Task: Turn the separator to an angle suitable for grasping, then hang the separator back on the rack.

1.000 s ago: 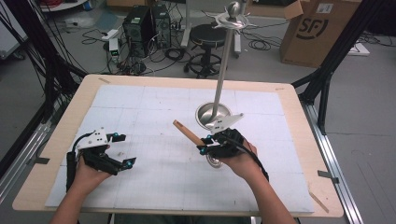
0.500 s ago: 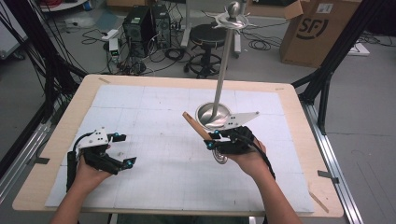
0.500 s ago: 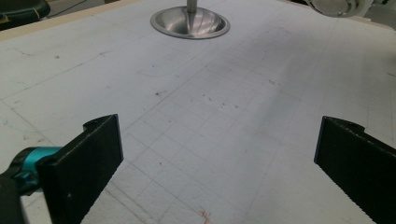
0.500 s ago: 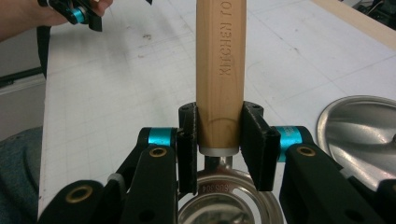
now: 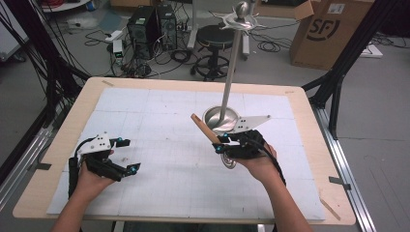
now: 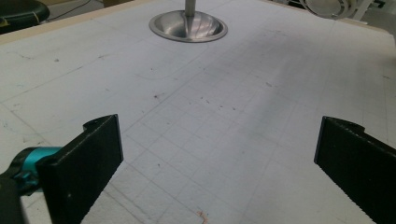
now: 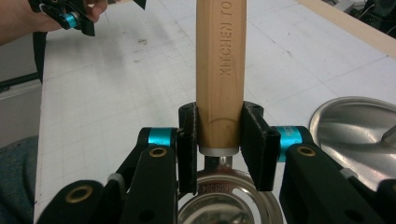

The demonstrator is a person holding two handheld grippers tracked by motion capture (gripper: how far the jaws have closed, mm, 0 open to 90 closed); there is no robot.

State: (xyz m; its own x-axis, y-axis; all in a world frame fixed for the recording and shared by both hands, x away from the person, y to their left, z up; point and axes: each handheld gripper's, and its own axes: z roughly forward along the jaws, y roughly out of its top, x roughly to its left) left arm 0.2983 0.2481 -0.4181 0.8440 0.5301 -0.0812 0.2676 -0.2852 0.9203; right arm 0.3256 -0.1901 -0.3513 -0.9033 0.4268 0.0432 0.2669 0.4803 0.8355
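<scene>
White gridded matting (image 5: 159, 121) covers the table; the right gripper (image 5: 218, 143) holds a wooden-handled strainer (image 5: 205, 129) near the stand base (image 5: 221, 119). Left gripper view: jaws wide over bare mat. Right gripper view: jaws clamp the strainer's handle.

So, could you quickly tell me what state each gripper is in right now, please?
Left gripper: open, holding nothing.
Right gripper: closed on the wooden handle of a metal kitchen strainer.

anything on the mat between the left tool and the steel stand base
Nothing: in the left gripper view, bare white mat runs from the open left tool to the stand base.
</scene>
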